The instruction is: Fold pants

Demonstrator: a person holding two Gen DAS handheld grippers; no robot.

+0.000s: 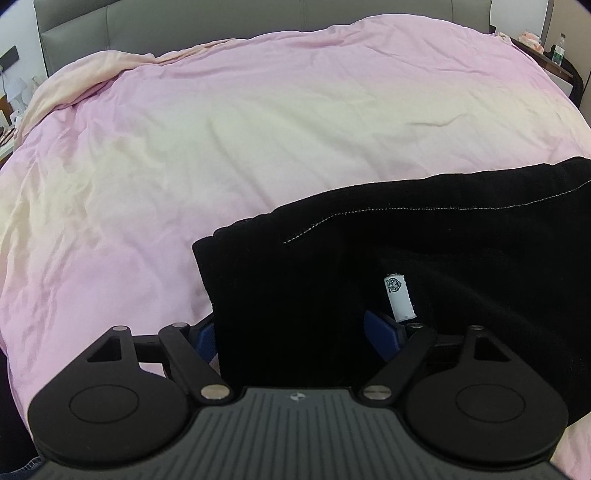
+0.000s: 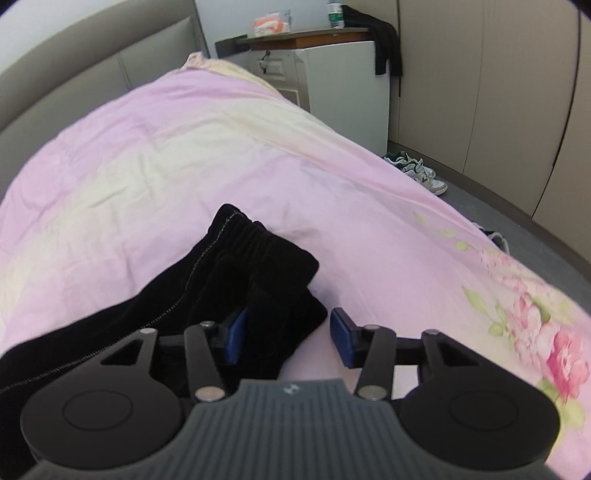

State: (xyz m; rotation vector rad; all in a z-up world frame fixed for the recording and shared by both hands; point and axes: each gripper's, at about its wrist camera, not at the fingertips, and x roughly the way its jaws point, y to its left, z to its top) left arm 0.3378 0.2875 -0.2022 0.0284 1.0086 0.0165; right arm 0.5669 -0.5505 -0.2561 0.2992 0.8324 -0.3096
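Observation:
Black velvet pants (image 1: 424,266) lie on a pink bed cover (image 1: 221,147), with a white label (image 1: 399,295) showing. In the left wrist view my left gripper (image 1: 295,332) is open, and a hem end of the pants lies between its blue pads (image 1: 380,332). In the right wrist view the pants (image 2: 240,280) show their gathered waistband at the far end. My right gripper (image 2: 288,336) is open, with a fold of the pants between its blue pads (image 2: 341,332), nearer the left one.
A grey padded headboard (image 1: 258,14) stands at the far end of the bed. A white nightstand (image 2: 340,74) with a bottle and dark cloth stands beside the bed. Shoes (image 2: 417,170) lie on the floor to the right.

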